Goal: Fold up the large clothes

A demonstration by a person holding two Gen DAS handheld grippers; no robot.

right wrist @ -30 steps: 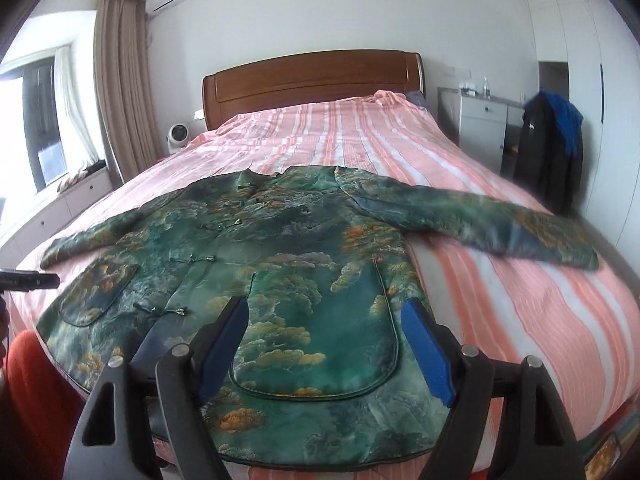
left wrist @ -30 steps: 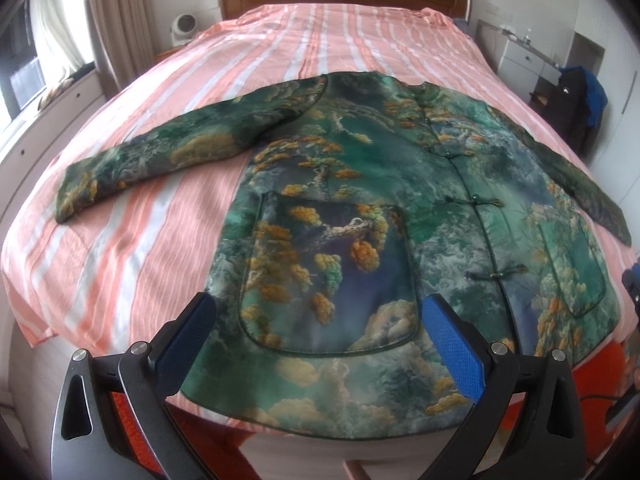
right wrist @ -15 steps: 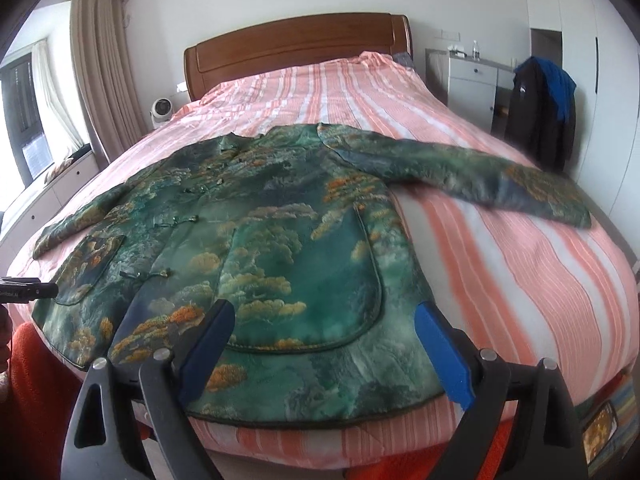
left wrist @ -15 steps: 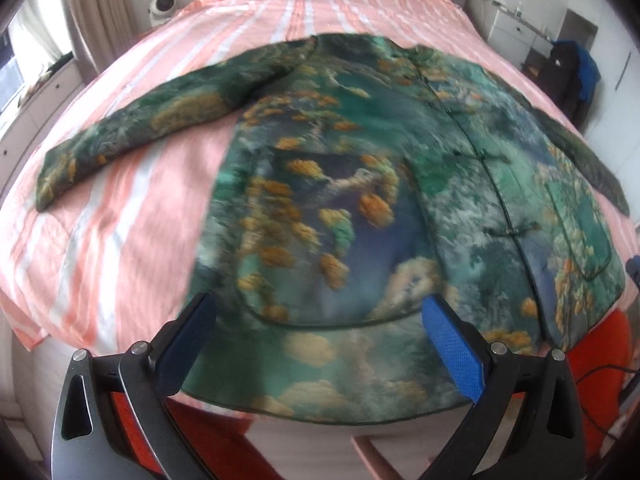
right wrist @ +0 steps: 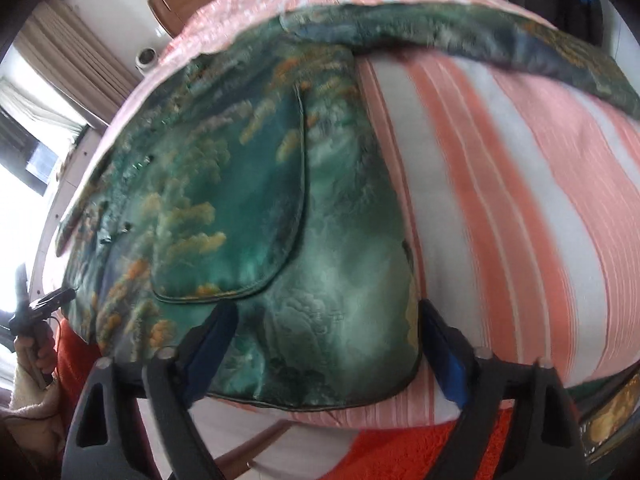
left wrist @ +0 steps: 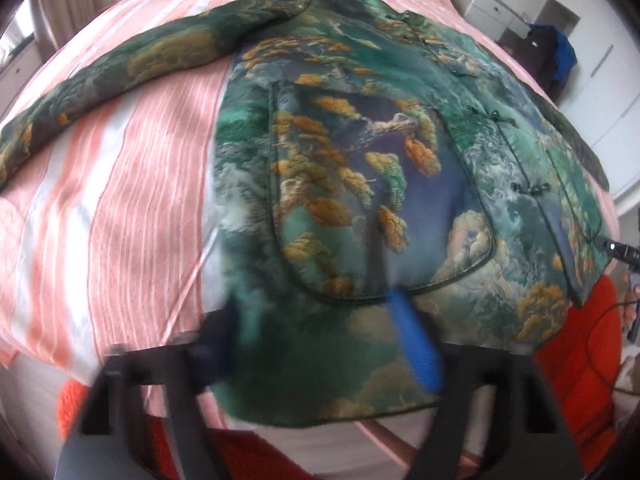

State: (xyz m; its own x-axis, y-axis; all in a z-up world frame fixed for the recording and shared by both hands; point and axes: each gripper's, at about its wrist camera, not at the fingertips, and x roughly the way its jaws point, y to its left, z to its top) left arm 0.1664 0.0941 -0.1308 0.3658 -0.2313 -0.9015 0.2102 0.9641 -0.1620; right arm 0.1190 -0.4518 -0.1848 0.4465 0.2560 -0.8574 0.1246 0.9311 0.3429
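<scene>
A large green jacket (left wrist: 360, 168) with orange and blue landscape print lies front up and flat on the bed, sleeves spread; it also shows in the right wrist view (right wrist: 248, 208). My left gripper (left wrist: 320, 344) is open, its blue pads (left wrist: 416, 344) blurred, astride the jacket's lower left hem corner. My right gripper (right wrist: 324, 348) is open with its fingers (right wrist: 212, 340) either side of the lower right hem corner. Neither holds cloth that I can see.
The bed has a pink and white striped sheet (left wrist: 100, 208) and a wooden headboard (right wrist: 176, 4). An orange rug (left wrist: 576, 360) lies below the bed's foot. A white cabinet (left wrist: 496, 4) and dark clothes stand at the right; curtains (right wrist: 68, 48) at the left.
Both grippers have dropped down and forward to the jacket's hem at the bed's foot. The left gripper's jaws have narrowed somewhat. The jacket has not moved.
</scene>
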